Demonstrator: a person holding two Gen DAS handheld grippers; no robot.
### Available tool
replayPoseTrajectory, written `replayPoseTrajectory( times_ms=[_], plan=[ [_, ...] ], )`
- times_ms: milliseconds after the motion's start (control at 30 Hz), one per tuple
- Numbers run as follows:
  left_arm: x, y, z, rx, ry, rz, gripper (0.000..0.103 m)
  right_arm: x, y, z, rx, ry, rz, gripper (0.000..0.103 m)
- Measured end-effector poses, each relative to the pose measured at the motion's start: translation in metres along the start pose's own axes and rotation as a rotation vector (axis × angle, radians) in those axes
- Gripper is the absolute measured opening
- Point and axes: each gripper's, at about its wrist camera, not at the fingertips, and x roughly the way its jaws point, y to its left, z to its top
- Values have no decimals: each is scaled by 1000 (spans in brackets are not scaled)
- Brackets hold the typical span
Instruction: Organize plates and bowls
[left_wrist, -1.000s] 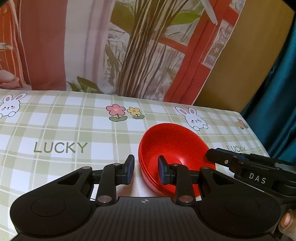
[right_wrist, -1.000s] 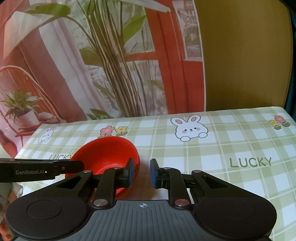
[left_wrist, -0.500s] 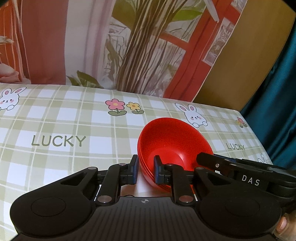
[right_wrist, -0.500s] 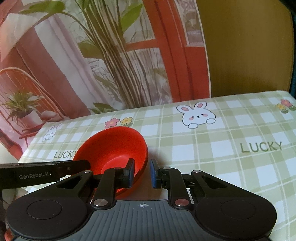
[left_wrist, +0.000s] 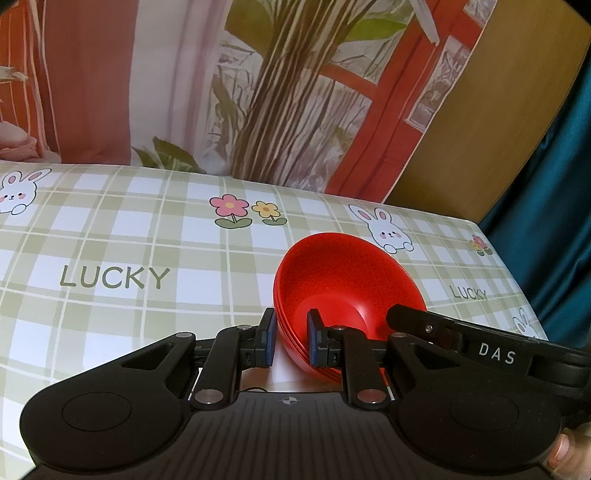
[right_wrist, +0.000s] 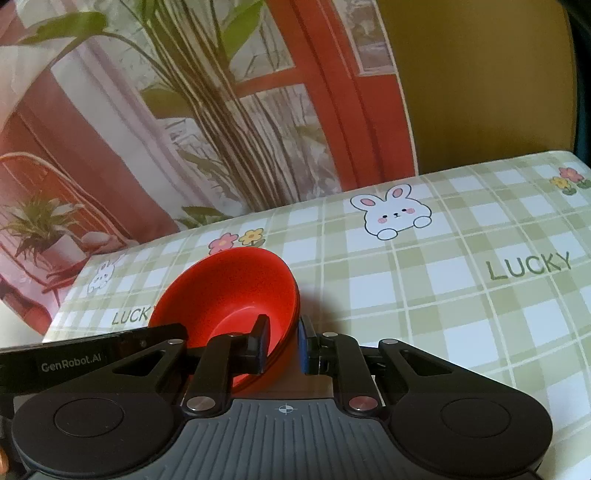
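Nested stack of round red plastic bowls (left_wrist: 343, 284) sits on green-checked bunny tablecloth (left_wrist: 147, 258), mouth up, tilted. L gripper (left_wrist: 290, 341) & R gripper (right_wrist: 282, 341) each clamp opposite rims. R view alone shows potted-plant backdrop (right_wrist: 40, 229); L view, teal curtain (left_wrist: 546, 206).

Tablecloth (left_wrist: 184, 236): "LUCKY", printed in several spots
Right gripper (left_wrist: 495, 354): "DAS"
Left gripper (right_wrist: 70, 365): "GenRobot.AI"

My left gripper (left_wrist: 290, 341) hides the near rim of the red bowls (left_wrist: 347, 280), so I cannot tell whether its pads touch it. My right gripper (right_wrist: 282, 343) covers their near side too. How many bowls are nested is unclear.
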Motion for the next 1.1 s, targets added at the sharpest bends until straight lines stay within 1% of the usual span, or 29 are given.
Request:
replayPoseTrajectory(
  times_ms=[200,300,400,500,600,767,933,1100],
  plan=[
    [-1,0,-1,4,-1,-2,18,0,-2,-1,60,-1,-1,13],
    [-3,-2,-1,8,14,9,18,-1,-2,-2,86,3,-9,12],
    [-10,-5,-1,13,18,28,17,-3,-2,-3,113,10,-15,11],
    [-20,-6,-2,-4,11,28,17,-9,0,-6,130,0,-11,11],
    [-32,-8,-4,-25,3,27,17,-18,2,-7,156,-17,-8,10],
    [-55,-16,-10,-16,-29,42,17,-42,16,-9,124,-69,-17,10],
    [-79,-23,-19,13,-55,65,17,-67,25,-13,127,-101,-3,10],
    [-96,-29,-28,58,-74,97,17,-84,32,-20,134,-107,12,10]
  ],
)
